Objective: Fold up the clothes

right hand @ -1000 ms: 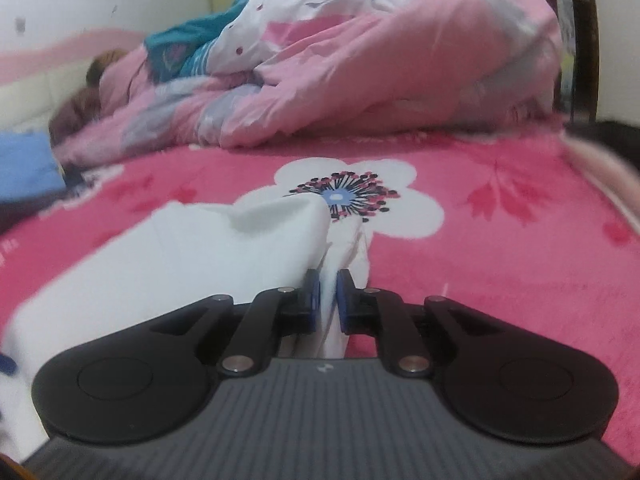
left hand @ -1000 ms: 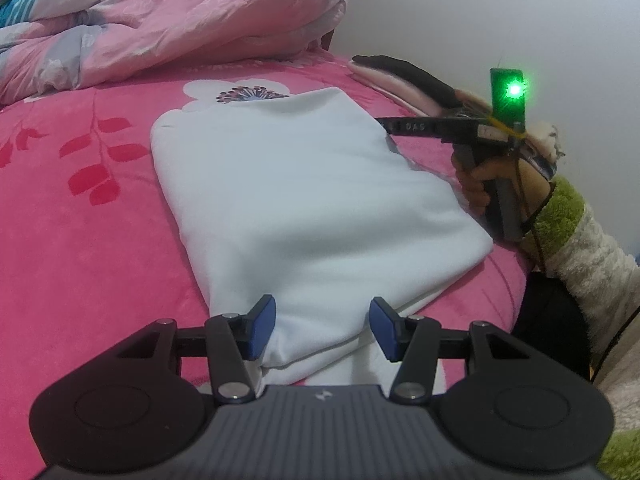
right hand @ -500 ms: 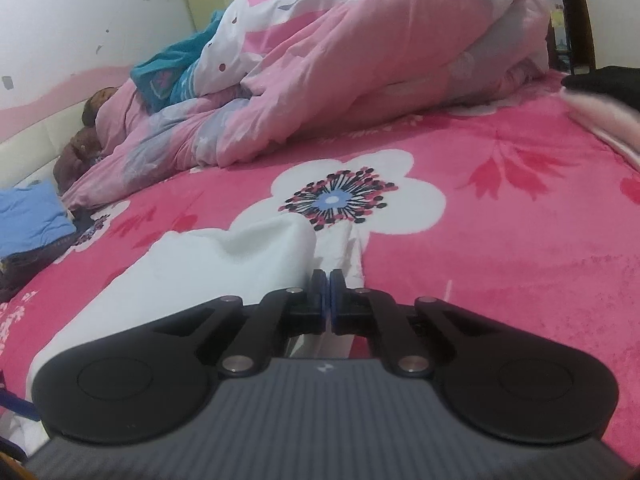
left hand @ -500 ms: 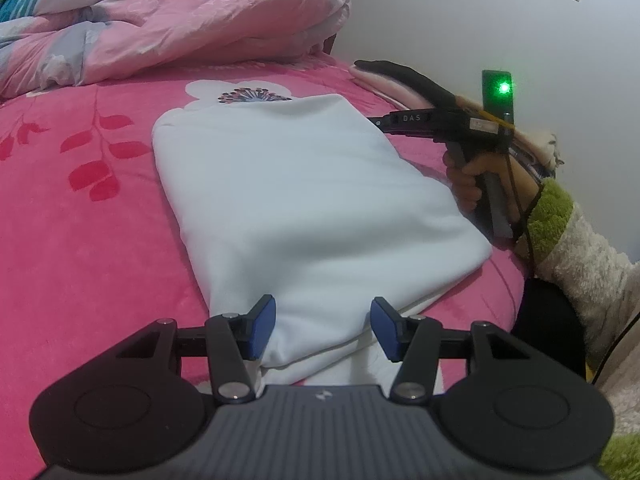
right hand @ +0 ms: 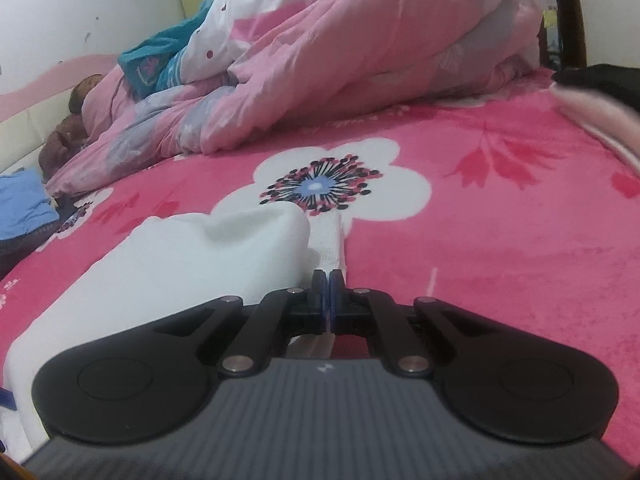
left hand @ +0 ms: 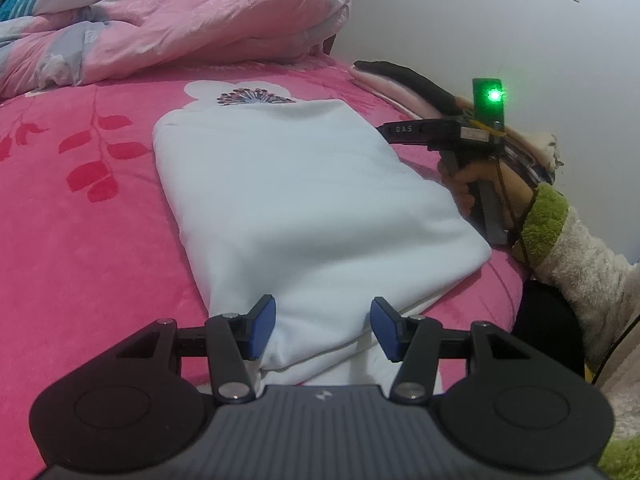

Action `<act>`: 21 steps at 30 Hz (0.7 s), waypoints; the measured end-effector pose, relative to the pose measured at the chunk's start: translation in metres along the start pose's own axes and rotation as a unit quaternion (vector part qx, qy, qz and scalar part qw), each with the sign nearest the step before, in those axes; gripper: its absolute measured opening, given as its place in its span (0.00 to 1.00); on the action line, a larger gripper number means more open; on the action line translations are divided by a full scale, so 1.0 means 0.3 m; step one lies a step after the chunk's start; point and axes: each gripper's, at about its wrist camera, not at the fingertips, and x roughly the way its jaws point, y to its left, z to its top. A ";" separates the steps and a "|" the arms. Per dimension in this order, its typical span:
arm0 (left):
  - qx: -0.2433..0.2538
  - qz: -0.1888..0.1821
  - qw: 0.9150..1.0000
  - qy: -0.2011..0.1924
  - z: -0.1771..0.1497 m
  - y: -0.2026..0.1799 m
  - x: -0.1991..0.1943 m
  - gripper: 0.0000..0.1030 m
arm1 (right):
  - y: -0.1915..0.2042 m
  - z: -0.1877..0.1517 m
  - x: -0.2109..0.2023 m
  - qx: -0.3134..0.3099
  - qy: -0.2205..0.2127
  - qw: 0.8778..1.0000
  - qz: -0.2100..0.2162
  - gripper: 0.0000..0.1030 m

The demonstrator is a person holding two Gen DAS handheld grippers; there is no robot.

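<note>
A folded white garment (left hand: 300, 200) lies lengthwise on the pink flowered bedcover (left hand: 80, 240). My left gripper (left hand: 322, 328) stands open over its near end, the cloth lying between the blue pads (left hand: 262, 326) without being pinched. At the garment's far right edge, a hand (left hand: 468, 184) holds my right gripper (left hand: 385, 130). In the right wrist view, that gripper (right hand: 329, 292) is shut, and a thin white strip of the garment (right hand: 180, 272) runs into its closed pads.
A crumpled pink quilt (left hand: 180, 20) fills the head of the bed. A stack of folded clothes (left hand: 400, 84) topped with black sits at the bed's right edge by the wall. Blue cloth (right hand: 20, 204) lies at the far left. A fleecy sleeve (left hand: 580, 272) reaches in from the right.
The right gripper's jaws have gone from slightly apart to fully shut on the white edge, and it has rolled and sunk a little. The left gripper and the garment have kept still.
</note>
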 end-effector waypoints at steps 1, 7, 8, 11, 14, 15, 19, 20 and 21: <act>0.001 0.001 1.000 0.000 -0.001 -0.002 0.000 0.52 | -0.007 -0.001 0.003 0.007 0.002 1.000 0.004 0.00; -0.005 -0.002 1.000 -0.003 -0.002 -0.003 0.000 0.52 | -0.137 0.003 -0.012 0.128 -0.012 0.992 -0.008 0.06; -0.009 -0.004 1.000 -0.004 -0.001 0.000 0.000 0.52 | -0.177 0.000 -0.033 0.162 -0.021 0.987 -0.011 0.06; -0.019 -0.010 1.000 -0.008 0.000 0.013 0.001 0.52 | -0.218 -0.016 -0.147 0.209 -0.048 0.977 0.006 0.07; -0.024 -0.015 1.000 -0.012 -0.003 0.023 0.001 0.52 | -0.155 -0.033 -0.237 0.205 -0.038 0.977 0.052 0.07; -0.025 -0.016 0.999 -0.013 -0.004 0.025 0.002 0.52 | -0.133 -0.030 -0.242 0.202 -0.025 0.977 0.065 0.08; -0.023 -0.011 1.000 -0.015 -0.007 0.017 0.005 0.52 | -0.049 0.020 -0.213 0.181 0.015 0.980 0.086 0.25; -0.021 -0.008 1.000 -0.016 -0.009 0.012 0.004 0.52 | -0.038 0.043 -0.192 0.175 0.018 0.981 0.087 0.34; -0.019 -0.006 1.000 -0.016 -0.011 0.008 0.003 0.52 | -0.027 0.066 -0.167 0.169 0.022 0.981 0.088 0.46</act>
